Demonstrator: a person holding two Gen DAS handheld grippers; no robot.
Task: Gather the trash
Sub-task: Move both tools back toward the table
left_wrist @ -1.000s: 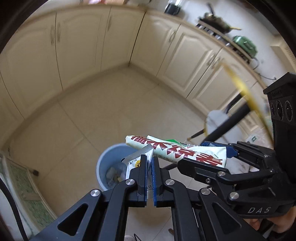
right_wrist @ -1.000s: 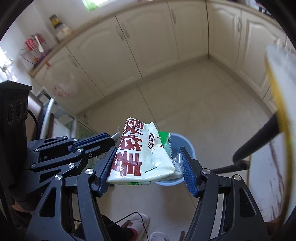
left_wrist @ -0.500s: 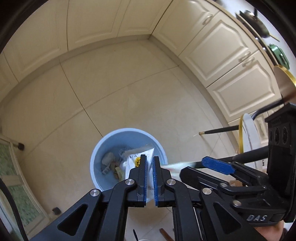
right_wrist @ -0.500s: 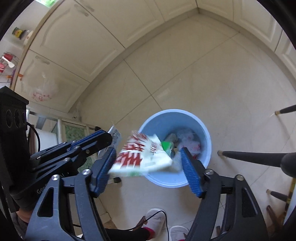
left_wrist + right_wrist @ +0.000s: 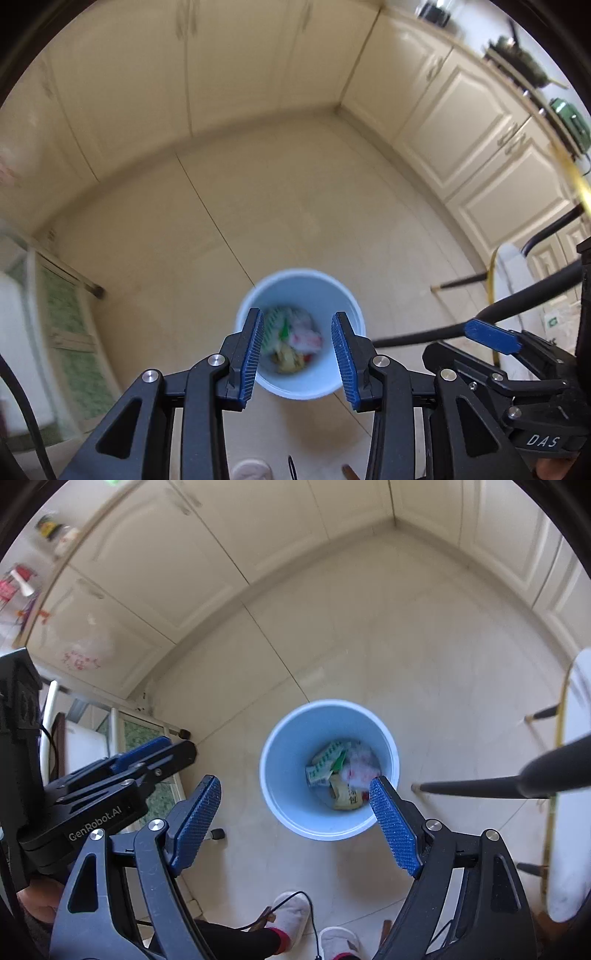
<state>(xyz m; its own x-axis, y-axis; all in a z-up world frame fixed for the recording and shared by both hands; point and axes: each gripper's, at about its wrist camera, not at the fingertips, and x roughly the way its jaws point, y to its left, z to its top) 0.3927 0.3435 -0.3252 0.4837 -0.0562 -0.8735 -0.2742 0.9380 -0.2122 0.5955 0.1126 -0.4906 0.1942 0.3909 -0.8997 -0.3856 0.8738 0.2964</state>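
Observation:
A light blue bin (image 5: 301,284) (image 5: 288,746) stands on the tiled floor below both grippers. Crumpled wrappers and packets (image 5: 291,339) (image 5: 338,771) lie at its bottom. My left gripper (image 5: 298,352) hangs over the bin with its jaws opening and nothing between them. My right gripper (image 5: 295,819) is over the bin's near rim, jaws opening wide, also with nothing between the pads. The right gripper's body (image 5: 509,376) shows at the right of the left wrist view, and the left gripper's body (image 5: 99,790) at the left of the right wrist view.
Cream cabinets (image 5: 229,66) line the far walls. Black chair legs (image 5: 491,786) and a white, gold-rimmed seat edge (image 5: 572,775) stand to the right of the bin. A person's slippered feet (image 5: 291,919) are just below it. A green mat (image 5: 70,332) lies left.
The left gripper let go of its small packet and the right gripper dropped the red-and-white bag; both pieces now lie in the bin. Both pairs of jaws spread apart.

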